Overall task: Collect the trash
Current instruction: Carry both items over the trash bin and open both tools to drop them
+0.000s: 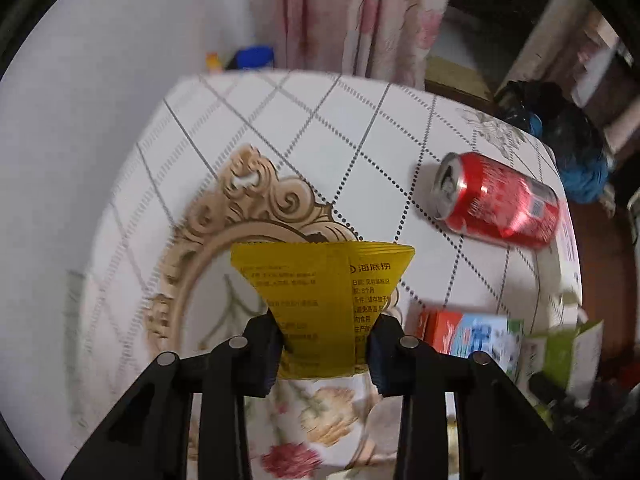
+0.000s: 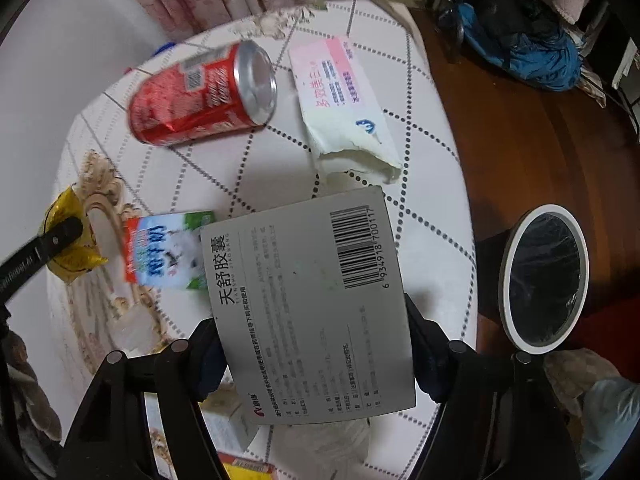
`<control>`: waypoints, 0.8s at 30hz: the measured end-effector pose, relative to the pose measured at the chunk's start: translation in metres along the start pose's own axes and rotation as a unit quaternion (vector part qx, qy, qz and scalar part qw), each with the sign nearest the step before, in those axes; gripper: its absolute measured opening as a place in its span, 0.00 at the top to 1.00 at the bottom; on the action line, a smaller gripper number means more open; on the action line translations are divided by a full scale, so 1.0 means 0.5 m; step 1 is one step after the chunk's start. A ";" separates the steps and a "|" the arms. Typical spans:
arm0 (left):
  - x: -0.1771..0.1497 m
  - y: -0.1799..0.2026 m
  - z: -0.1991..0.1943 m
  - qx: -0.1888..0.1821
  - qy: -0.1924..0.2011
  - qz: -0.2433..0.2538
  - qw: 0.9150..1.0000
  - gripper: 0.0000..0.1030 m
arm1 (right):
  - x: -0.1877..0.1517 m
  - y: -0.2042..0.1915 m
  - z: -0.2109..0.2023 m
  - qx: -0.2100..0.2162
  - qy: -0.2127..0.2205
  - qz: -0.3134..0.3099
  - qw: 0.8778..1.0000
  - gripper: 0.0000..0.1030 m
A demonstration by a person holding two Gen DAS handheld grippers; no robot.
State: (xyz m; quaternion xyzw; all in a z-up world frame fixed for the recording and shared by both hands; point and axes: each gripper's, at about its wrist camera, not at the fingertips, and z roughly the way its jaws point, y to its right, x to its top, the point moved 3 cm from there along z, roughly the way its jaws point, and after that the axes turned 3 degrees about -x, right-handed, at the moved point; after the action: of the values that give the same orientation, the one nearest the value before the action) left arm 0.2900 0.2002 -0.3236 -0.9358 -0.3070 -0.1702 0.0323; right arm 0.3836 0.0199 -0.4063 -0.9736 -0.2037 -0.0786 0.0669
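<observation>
The left hand-held gripper (image 1: 326,350) is clamped on a yellow packet (image 1: 320,300), its two fingers (image 1: 262,354) pinching the packet's lower part so the wider top edge fans out above them, lifted off the worktop (image 1: 280,120). The right hand-held gripper (image 2: 316,354) grips a flat grey box (image 2: 312,308) by its two long sides, barcode face up (the box hides much of the cloth beneath it).

Near the grippers on the worktop lies a small milk carton (image 2: 166,252) on its side, printed red, blue and green, just left of the grey box in the right wrist view; the left gripper with its yellow packet shows further left there. A green carton (image 1: 560,352) sits at the right near edge in the left wrist view, blurred.

Further out, a red drink can (image 2: 200,96) lies on its side, dented, its silver end toward the right. Just right of it, apart from the can, lies a torn white and pink wrapper (image 2: 344,108), its ragged open end toward the near side.

Off the worktop to the right, on the dark floor, stands a round bin (image 2: 544,280) with a white rim and a black liner; nothing can be made out inside it. Far right, a blue and black bag (image 2: 516,32) rests on the floor, and pink flowered curtains (image 1: 352,16) hang at the back.
</observation>
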 end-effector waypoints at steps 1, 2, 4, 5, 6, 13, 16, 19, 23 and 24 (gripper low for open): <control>-0.005 0.005 -0.024 0.008 0.013 0.013 1.000 0.70 | -0.008 0.001 -0.014 0.006 0.008 0.003 1.000 0.26; -0.011 0.006 -0.046 0.012 0.023 0.022 0.999 0.70 | -0.011 0.008 -0.026 0.014 0.015 0.005 1.000 0.26; -0.029 0.014 -0.097 0.017 0.046 0.037 0.998 0.70 | -0.027 0.020 -0.058 0.024 0.034 0.011 0.999 0.26; -0.034 0.024 -0.118 0.018 0.057 0.044 0.997 0.70 | -0.034 0.027 -0.074 0.029 0.043 0.015 0.999 0.26; -0.035 0.032 -0.140 0.018 0.067 0.050 0.996 0.70 | -0.039 0.038 -0.096 0.033 0.054 0.022 0.998 0.26; -0.060 0.154 -0.262 -0.021 0.124 0.080 0.989 0.70 | -0.089 0.165 -0.229 0.048 0.126 0.058 0.989 0.26; -0.082 0.238 -0.306 -0.052 0.139 0.104 0.984 0.70 | -0.114 0.253 -0.291 0.045 0.151 0.078 0.984 0.26; -0.104 0.333 -0.335 -0.089 0.144 0.128 0.977 0.70 | -0.141 0.357 -0.340 0.037 0.168 0.104 0.980 0.26; -0.136 0.466 -0.340 -0.130 0.134 0.160 0.969 0.70 | -0.167 0.508 -0.371 0.010 0.174 0.140 0.975 0.26; -0.142 0.497 -0.329 -0.139 0.127 0.166 0.968 0.70 | -0.172 0.548 -0.369 0.004 0.170 0.150 0.974 0.26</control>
State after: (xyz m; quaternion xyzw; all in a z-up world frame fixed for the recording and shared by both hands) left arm 0.3325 -0.0681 -0.1819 -0.9398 -0.1142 -0.3206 -0.0318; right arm 0.3939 -0.2919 -0.2684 -0.9651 -0.0417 -0.2314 0.1156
